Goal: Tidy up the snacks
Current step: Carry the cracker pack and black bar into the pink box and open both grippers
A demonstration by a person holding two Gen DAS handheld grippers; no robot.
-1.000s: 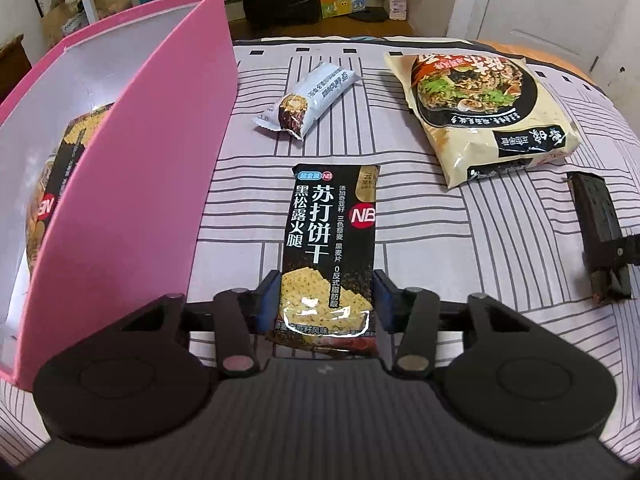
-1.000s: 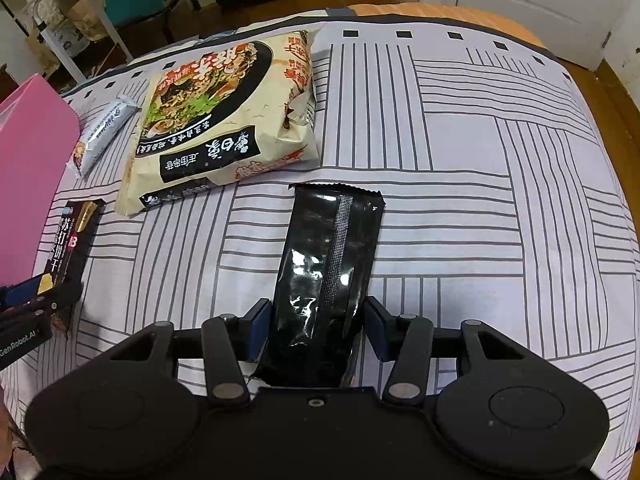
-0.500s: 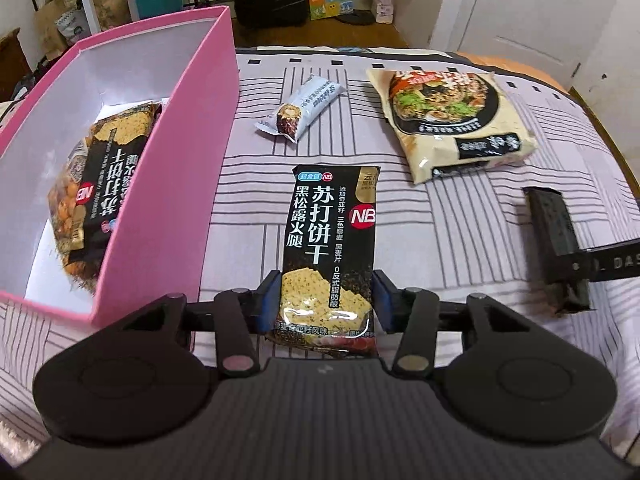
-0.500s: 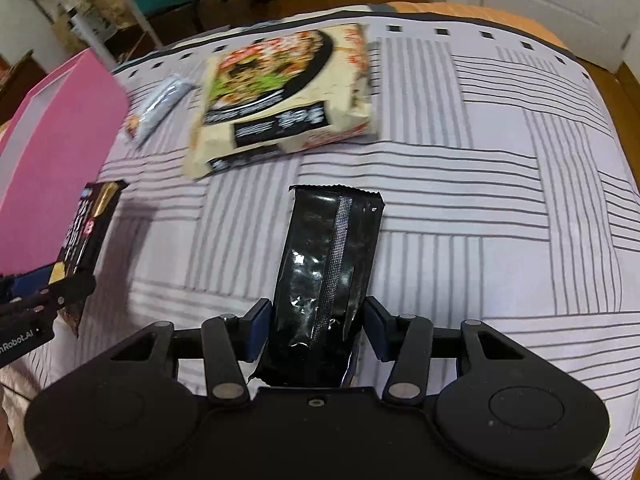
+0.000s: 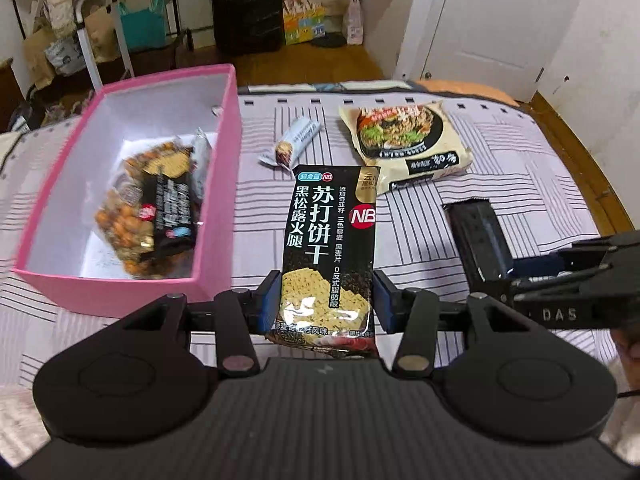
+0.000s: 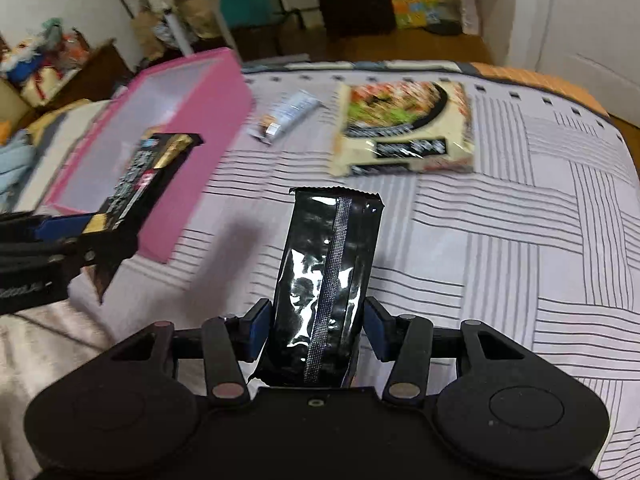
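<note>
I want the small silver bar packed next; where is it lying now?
In the left wrist view the small silver bar lies on the striped bedspread, between the pink box and the noodle packet.

I had a black soda-cracker packet (image 5: pixel 329 248) printed face up, lifted just right of the pink box (image 5: pixel 218 184), and a second black packet (image 6: pixel 326 288), seam side up, farther right. Inside the pink box lay a bag of nuts (image 5: pixel 132 216) under another black packet (image 5: pixel 172 204). Beyond the box's right wall, a small white bar (image 5: pixel 294 142) and a cream noodle bag (image 5: pixel 404 144) lay flat.
</note>
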